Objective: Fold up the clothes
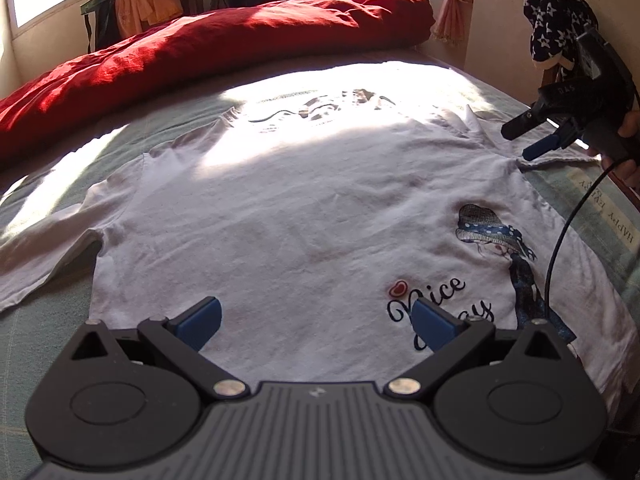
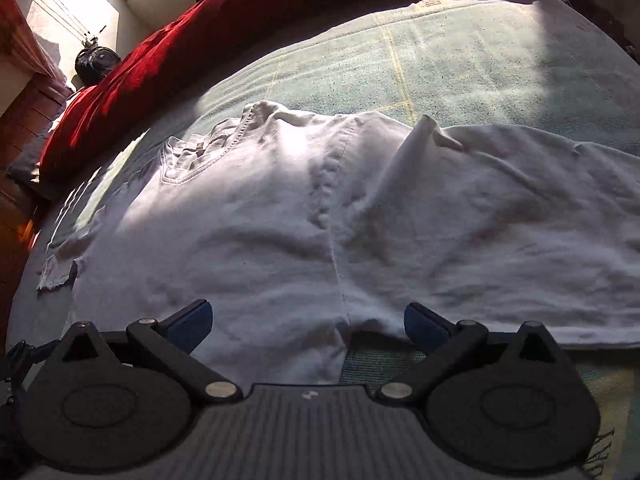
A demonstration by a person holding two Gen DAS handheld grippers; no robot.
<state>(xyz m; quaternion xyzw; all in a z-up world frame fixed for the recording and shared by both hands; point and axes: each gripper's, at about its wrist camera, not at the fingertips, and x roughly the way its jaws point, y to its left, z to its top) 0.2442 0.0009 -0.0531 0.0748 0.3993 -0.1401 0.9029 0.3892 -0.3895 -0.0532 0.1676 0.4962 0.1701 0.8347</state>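
A white T-shirt [image 1: 288, 208] lies spread flat on the bed, with a printed girl in a hat and the words "Nice Day" near its lower right. My left gripper [image 1: 316, 320] hovers open just above the shirt's near hem, nothing between its blue pads. In the left wrist view my right gripper [image 1: 520, 140] is at the far right, open, its tips close to the shirt's right sleeve. The right wrist view shows the same shirt [image 2: 320, 208] with its collar [image 2: 208, 148] at the left; my right gripper [image 2: 308, 324] is open over the armpit seam.
A pale green checked blanket [image 1: 152, 128] covers the bed. A rolled red duvet [image 1: 200, 56] runs along the far side. A star-patterned navy cloth [image 1: 556, 20] hangs at the right. A cable [image 1: 560, 240] trails from the right gripper across the shirt's edge.
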